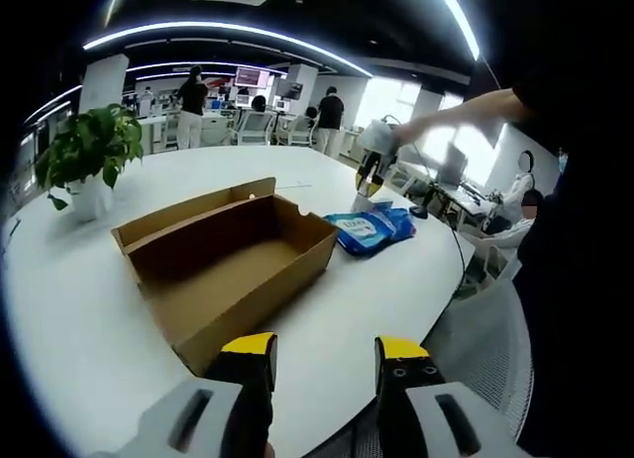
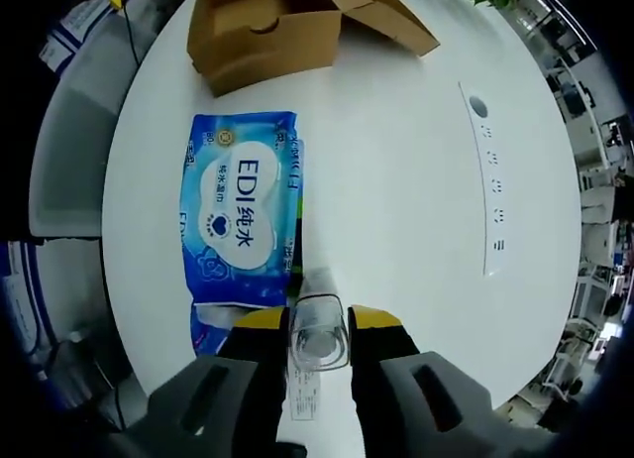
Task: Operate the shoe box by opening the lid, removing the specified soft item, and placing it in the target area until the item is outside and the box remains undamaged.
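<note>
Right gripper view looked straight down on the blue wet-wipes pack [image 2: 241, 225], the soft item, which lay flat on the white round table [image 2: 396, 171] outside the cardboard shoe box [image 2: 272, 27], near it but apart. The right gripper [image 2: 317, 324] stood at the pack's six o'clock corner with its yellow-tipped jaws close together about a clear, glassy-looking piece; what that piece was, and whether it belonged to the pack or the gripper, could not be told, nor whether the jaws gripped or had let go. In the left gripper view the box sat open with its lid folded back toward eleven o'clock, its inside bare as far as could be seen and its walls unbent, and the pack lay just off its three o'clock end. The left gripper [image 1: 327, 354] hung at six o'clock, off the box's near corner, jaws parted and holding nothing. By these signs the step in hand was the setting-down: the item was out and resting, and the next move would call for the right jaws to come away cleanly without dragging the pack. No marked target area could be made out. A potted plant [image 1: 89, 151] stood at nine o'clock on the table, and a strip of sockets [image 2: 492, 190] ran along its surface. The box's far corner was hidden behind its wall, and people at the desks behind were too small to read.
</note>
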Tool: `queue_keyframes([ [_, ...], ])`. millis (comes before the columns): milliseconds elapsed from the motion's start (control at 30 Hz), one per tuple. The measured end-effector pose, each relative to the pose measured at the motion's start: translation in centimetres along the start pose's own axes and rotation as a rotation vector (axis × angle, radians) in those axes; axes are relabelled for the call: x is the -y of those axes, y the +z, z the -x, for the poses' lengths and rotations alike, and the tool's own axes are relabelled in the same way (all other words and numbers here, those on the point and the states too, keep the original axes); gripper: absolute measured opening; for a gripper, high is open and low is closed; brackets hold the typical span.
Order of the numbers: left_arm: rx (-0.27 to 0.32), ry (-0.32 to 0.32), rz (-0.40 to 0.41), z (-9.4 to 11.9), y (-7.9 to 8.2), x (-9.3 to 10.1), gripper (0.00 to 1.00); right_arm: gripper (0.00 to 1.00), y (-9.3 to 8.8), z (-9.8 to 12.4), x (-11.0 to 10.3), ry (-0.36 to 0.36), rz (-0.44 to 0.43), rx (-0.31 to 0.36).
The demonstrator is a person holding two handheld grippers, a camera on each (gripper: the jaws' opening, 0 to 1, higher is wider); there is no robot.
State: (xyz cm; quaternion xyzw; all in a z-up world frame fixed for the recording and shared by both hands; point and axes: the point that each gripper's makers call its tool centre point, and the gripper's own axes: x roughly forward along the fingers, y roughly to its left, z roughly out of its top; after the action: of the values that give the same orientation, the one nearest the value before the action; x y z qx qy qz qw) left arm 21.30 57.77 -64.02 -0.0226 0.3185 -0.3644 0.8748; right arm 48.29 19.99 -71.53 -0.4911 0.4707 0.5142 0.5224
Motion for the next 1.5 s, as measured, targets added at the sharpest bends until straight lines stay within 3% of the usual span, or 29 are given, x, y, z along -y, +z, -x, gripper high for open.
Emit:
queue_keyframes([
  [667, 0.0, -0.003, -0.001, 0.3, -0.2, 0.2, 0.39, 0.2, -0.5, 0.2, 0.5, -0.013, -0.054, -0.008],
  [1033, 0.001, -0.012, -0.009, 0.3, 0.0, 0.5, 0.39, 0.29, -0.9, 1.2, 0.4, -0.031, -0.079, 0.001],
  [1267, 0.011, -0.027, -0.017, 0.1, 0.7, 0.5, 0.39, 0.32, -1.5, 3.3, 0.4, -0.077, -0.135, 0.045],
  [1500, 0.042, -0.046, -0.016, -0.3, 2.0, 1.0, 0.39, 0.34, -2.1, 6.1, -0.6, -0.169, -0.328, 0.212],
])
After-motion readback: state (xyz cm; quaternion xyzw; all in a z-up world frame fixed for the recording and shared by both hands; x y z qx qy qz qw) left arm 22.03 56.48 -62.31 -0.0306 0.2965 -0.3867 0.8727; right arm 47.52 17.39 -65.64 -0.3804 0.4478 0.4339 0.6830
